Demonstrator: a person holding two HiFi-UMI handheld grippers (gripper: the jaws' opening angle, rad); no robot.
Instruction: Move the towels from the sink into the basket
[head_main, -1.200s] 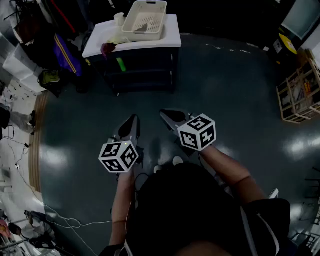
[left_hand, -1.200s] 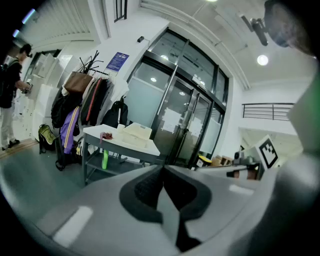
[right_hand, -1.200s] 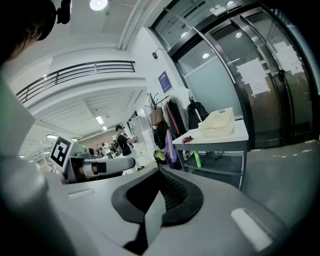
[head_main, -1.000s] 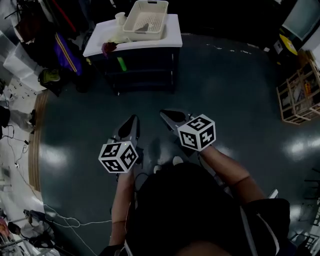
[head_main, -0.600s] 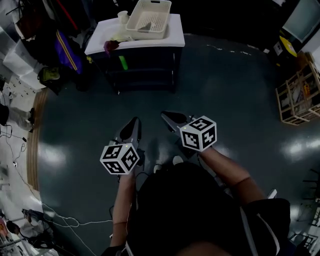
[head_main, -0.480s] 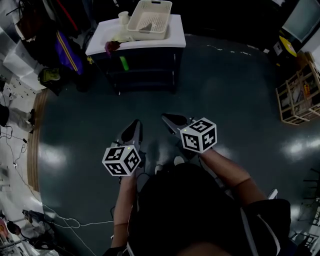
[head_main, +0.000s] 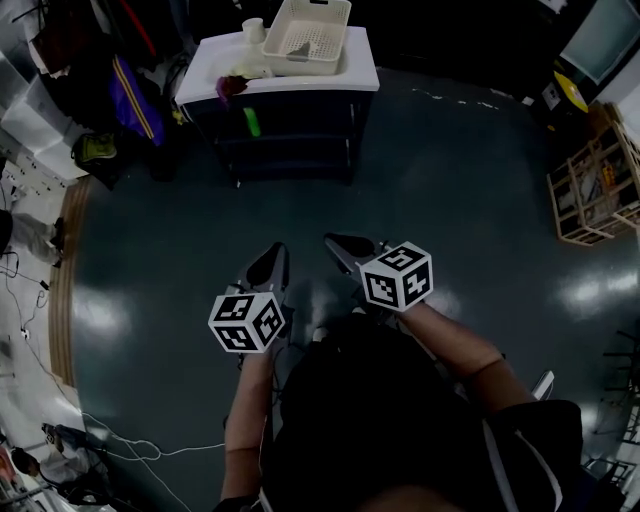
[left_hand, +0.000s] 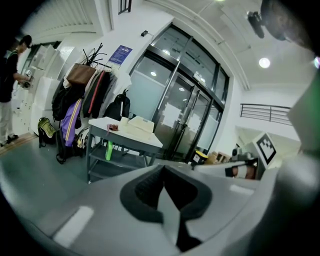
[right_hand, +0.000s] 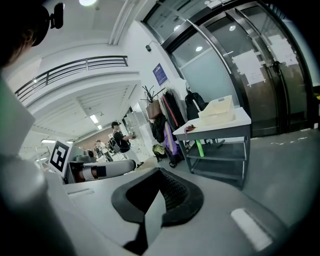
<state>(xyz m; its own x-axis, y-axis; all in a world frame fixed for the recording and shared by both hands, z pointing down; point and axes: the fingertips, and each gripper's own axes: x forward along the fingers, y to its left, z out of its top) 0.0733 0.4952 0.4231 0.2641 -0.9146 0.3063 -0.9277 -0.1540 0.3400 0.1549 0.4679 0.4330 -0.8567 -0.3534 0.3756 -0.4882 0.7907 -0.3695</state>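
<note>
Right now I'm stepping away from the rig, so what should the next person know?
Left gripper: shut, empty.
Right gripper: shut, empty.
Both are far short of the table.
The basket stands on the table, a grey thing in it, maybe a towel.
A reddish cloth lies on the tabletop, to the basket's left in the head view.
Done: unclear.
Left: walk up, check for towels outside the basket, put them in.
</note>
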